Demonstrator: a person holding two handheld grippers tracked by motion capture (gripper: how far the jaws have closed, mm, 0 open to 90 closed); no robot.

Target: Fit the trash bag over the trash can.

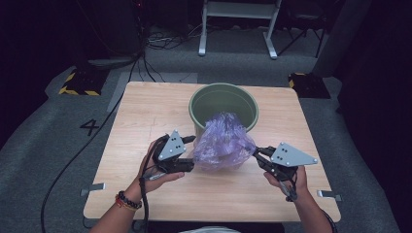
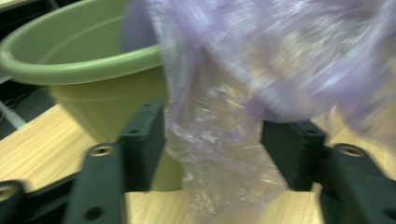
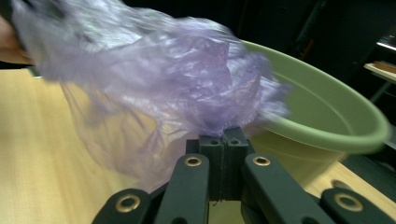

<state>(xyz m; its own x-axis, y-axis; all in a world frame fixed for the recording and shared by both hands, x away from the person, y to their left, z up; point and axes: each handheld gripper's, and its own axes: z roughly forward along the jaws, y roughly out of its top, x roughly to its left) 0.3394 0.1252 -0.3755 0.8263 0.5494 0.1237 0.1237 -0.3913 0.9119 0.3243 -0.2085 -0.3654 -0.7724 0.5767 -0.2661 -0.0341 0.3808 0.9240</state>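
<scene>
Pale wood table (image 1: pixel 145 126) carries a green bucket (image 1: pixel 222 104), and a crumpled, see-through purple plastic bag (image 1: pixel 222 143) bulges against its near rim, between both tools. Right gripper (image 1: pixel 257 154) has its jaws pinched together on the film's edge. Left gripper (image 1: pixel 190 154) stands parted, a fold of bag hanging loose between its pads.

Wooden table (image 1: pixel 145 111) lies beneath the jaws. Far beyond the jaws: white frame (image 1: pixel 238 24) and two yellow-black striped blocks (image 1: pixel 80 83) on grey carpet (image 1: pixel 43 145). Left of the jaws: floor marking "4" (image 1: pixel 90 127) and a black cable (image 1: pixel 73 160).
</scene>
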